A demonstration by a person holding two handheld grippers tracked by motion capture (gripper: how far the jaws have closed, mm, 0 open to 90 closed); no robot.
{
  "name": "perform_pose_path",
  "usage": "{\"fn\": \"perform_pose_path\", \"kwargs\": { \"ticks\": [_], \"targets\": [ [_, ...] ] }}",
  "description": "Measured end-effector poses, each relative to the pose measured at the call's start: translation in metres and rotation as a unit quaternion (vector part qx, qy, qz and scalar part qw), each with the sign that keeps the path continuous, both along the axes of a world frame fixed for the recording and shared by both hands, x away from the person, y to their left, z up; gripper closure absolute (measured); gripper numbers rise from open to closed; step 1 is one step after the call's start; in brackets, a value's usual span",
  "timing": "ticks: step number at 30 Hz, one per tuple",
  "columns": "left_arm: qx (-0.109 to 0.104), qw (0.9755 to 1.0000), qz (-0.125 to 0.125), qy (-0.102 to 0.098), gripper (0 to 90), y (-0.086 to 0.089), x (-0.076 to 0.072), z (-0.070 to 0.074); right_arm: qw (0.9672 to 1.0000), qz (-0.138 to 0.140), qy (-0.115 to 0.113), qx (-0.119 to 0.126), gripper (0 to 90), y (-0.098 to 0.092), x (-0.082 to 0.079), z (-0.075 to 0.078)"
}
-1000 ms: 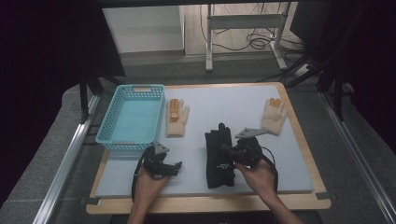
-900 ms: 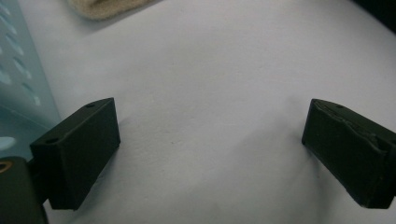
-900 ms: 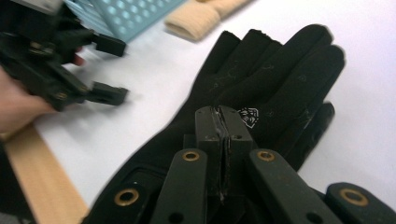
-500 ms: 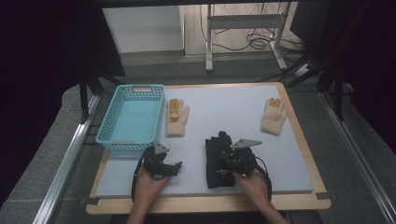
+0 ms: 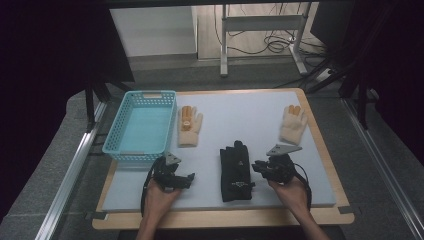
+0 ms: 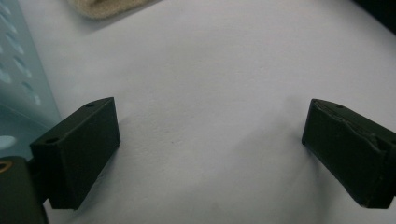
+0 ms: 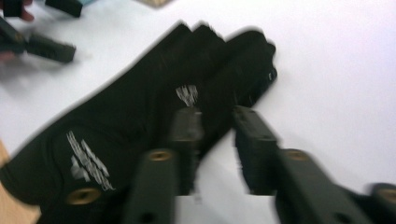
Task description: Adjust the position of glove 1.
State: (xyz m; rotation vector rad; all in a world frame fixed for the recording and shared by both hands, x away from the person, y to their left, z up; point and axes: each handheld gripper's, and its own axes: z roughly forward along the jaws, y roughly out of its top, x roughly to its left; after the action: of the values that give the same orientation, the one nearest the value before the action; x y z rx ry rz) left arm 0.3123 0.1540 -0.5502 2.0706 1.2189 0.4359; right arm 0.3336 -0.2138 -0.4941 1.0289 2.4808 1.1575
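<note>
A black glove (image 5: 235, 172) lies flat on the pale mat, fingers pointing away from me; in the right gripper view it is the blurred black glove (image 7: 140, 121). My right gripper (image 5: 256, 168) sits low just right of it. Its jaws have just been closing and stand almost together (image 7: 217, 119) with nothing between them, the left fingertip (image 7: 187, 121) in front of the glove's edge. My left gripper (image 5: 189, 178) rests open on the bare mat left of the glove, its jaws wide apart (image 6: 210, 126) and empty.
A light blue basket (image 5: 123, 145) stands at the left of the mat. One cream glove (image 5: 189, 126) lies beside it, another cream glove (image 5: 293, 124) at the far right. The wooden table edge (image 5: 225, 217) runs along the front.
My right gripper has moved right, off the black glove, and now sits beside the glove's right edge. The left gripper has stayed in place.
</note>
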Motion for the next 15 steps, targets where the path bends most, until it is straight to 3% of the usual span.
{"fn": "perform_pose_path", "kwargs": {
  "ticks": [8, 10, 15],
  "targets": [
    [-0.002, 1.0000, 0.008, 0.004, 4.8, 0.002, -0.002, 0.001, 0.9989, 0.033, 0.030, -0.014, 86.4, 0.007, -0.011, -0.029],
    [0.003, 1.0000, 0.008, 0.004, 4.2, 0.004, -0.004, 0.001, 0.9989, 0.036, 0.022, -0.019, 86.4, 0.011, -0.015, -0.032],
    [0.004, 1.0000, 0.001, 0.001, 4.7, 0.014, -0.008, 0.000, 0.9983, 0.051, 0.027, -0.013, 86.4, 0.019, -0.018, -0.033]
  ]
}}
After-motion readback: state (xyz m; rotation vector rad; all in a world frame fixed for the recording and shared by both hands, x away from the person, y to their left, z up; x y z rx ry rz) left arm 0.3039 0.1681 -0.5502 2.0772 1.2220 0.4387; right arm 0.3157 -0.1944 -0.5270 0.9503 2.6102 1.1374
